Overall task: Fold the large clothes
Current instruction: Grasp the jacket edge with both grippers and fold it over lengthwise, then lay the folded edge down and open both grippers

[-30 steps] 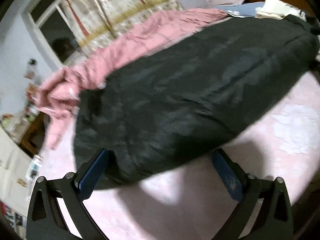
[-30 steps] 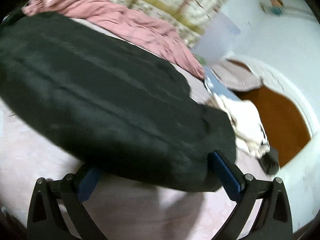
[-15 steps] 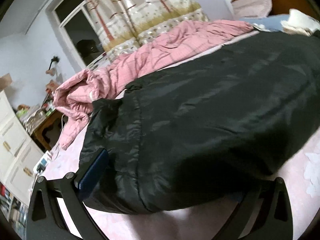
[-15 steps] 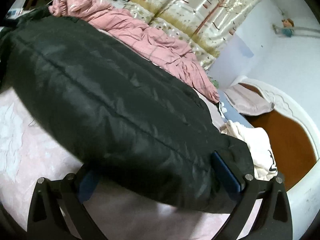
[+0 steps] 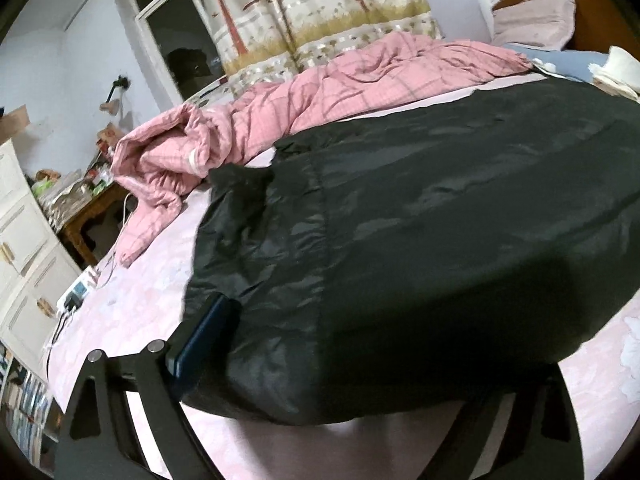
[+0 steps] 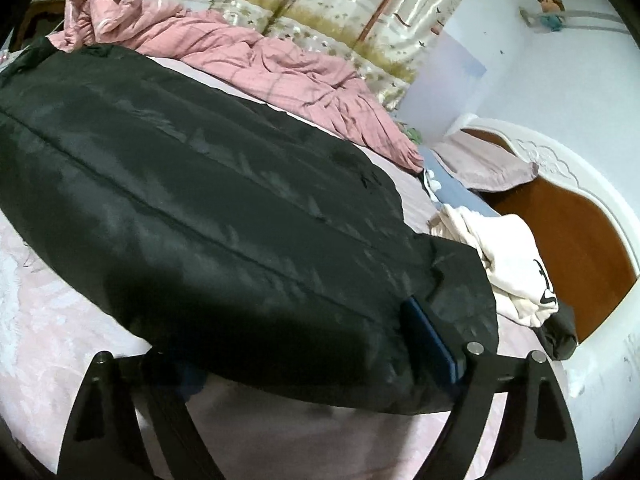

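Puffy, glossy black jacket (image 5: 440, 220) lies between both closing grippers.

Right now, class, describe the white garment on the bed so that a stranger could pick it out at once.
Start at the bed's brown headboard with its white carved frame. Just in front of it, beside the black jacket, lies a crumpled white garment. Unlike the pink quilt by the curtain, it is cream-white and bears a small black logo.
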A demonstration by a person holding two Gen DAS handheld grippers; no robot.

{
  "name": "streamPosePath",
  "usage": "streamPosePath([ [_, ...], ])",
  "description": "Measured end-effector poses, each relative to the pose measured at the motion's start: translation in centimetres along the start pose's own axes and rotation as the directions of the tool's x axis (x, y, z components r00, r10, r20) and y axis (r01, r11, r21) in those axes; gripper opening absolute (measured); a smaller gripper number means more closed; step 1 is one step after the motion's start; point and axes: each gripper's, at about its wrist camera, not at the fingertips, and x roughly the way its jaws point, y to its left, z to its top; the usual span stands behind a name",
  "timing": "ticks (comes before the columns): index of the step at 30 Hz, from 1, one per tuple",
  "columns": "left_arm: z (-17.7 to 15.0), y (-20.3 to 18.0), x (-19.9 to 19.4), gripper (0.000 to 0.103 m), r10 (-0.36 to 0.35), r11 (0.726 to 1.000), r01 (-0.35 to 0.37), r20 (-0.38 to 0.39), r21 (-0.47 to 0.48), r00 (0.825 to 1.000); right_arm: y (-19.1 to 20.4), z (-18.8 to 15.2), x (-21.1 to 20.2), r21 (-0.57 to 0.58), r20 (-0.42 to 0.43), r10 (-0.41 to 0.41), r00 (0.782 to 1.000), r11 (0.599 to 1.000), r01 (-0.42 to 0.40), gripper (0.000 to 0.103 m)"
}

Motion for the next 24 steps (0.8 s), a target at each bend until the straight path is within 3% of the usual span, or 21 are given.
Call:
streamPosePath([
  [4, -0.2, 1.8, 0.6, 0.092, 0.002, 0.998, -0.004, -0.029, -0.064, 1.000, -0.4, -0.2, -0.1, 0.021, -0.010, 0.001, 1.000, 1.000, -0.001, 0.083],
  [6, -0.2, 2.1, 0.5, 0.081, 0.007, 0.997, -0.009, -0.022, -0.074, 1.000, -0.5, -0.2, -0.1, 0.028, -0.019, 0.001, 1.000, 1.000, -0.001, 0.067],
  [7, -0.2, 2.1, 0.5, 0.062, 0.007, 0.998, -0.008, -0.020, -0.070, 1.000, -0.6, -0.3, 0.0, 0.034, -0.025, 0.003, 1.000, 0.999, -0.002, 0.063],
  [8, -0.2, 1.9, 0.4, 0.033, -0.007, 0.998, 0.006, -0.021, -0.062, 1.000, -0.8, -0.3, 0.0, 0.041, -0.027, 0.010, 1.000, 0.999, -0.009, 0.051],
  [9, -0.3, 1.7, 0.2, 0.020, -0.012, 0.999, 0.011, -0.020, -0.050, 1.000, -1.1, -0.3, -0.1, 0.059, -0.023, 0.026, 0.999, 0.998, -0.025, 0.037],
  [11, -0.2, 1.6, -0.6, 0.011, -0.030, 0.999, 0.030, 0.004, -0.021, 1.000, -2.6, -0.3, -0.8, 0.136, 0.005, 0.093, 0.996, 0.986, -0.093, 0.023],
  [15, -0.3, 2.8, -3.6, 0.010, -0.088, 0.996, 0.088, 0.011, -0.026, 0.996, -5.1, -1.5, -3.0, 0.224, 0.029, 0.212, 0.977, 0.951, -0.213, 0.018],
  [18, -1.5, 4.0, -5.7, 0.011, -0.163, 0.986, 0.160, -0.073, -0.054, 0.984, -5.5, -3.2, -5.4, 0.207, 0.015, 0.287, 0.958, 0.936, -0.284, 0.018],
  [20, -2.3, 4.2, -6.1, 0.024, -0.196, 0.980, 0.192, -0.138, -0.042, 0.971, -5.9, -4.1, -6.4, 0.198, -0.019, 0.343, 0.939, 0.922, -0.333, 0.020],
  [21, -2.4, 4.3, -6.1, 0.029, -0.206, 0.978, 0.203, -0.156, -0.037, 0.966, -6.1, -4.2, -6.6, 0.206, -0.031, 0.360, 0.932, 0.915, -0.347, 0.026],
  [22, -2.2, 4.4, -6.3, 0.043, -0.215, 0.977, 0.211, -0.168, -0.039, 0.962, -6.6, -4.1, -6.4, 0.222, -0.051, 0.383, 0.923, 0.905, -0.363, 0.031],
  [24, -1.1, 5.3, -6.7, 0.051, -0.234, 0.972, 0.227, -0.154, -0.058, 0.960, -8.1, -2.7, -6.0, 0.263, -0.081, 0.412, 0.908, 0.887, -0.379, 0.046],
])
